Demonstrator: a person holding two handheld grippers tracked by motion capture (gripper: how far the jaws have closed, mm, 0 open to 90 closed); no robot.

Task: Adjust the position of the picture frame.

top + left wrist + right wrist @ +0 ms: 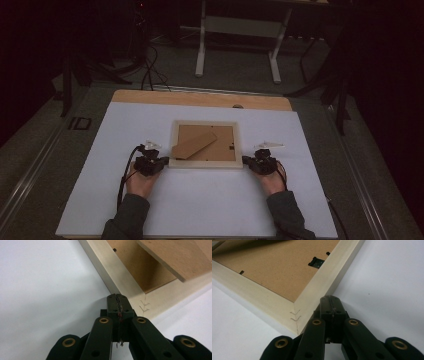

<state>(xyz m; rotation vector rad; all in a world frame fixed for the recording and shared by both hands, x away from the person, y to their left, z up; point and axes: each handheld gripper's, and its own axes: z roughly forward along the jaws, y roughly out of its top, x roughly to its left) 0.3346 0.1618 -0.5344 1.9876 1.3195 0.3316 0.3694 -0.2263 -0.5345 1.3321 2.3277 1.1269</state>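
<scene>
**Operator:** Handling the picture frame [205, 143] — what applies?

**Technician:** It lies face-down at mid-counter [150, 200], its easel stand [194, 143] resting on the backing board. Judged light and rigid, with smooth wood rails; any glass underneath would be fragile. The left gripper [163, 162] and right gripper [247, 161] sit fully closed, holding nothing, tips at the near corners.

**Operator:** Grasp location?

**Technician:** The side rails, not the stand.
</scene>
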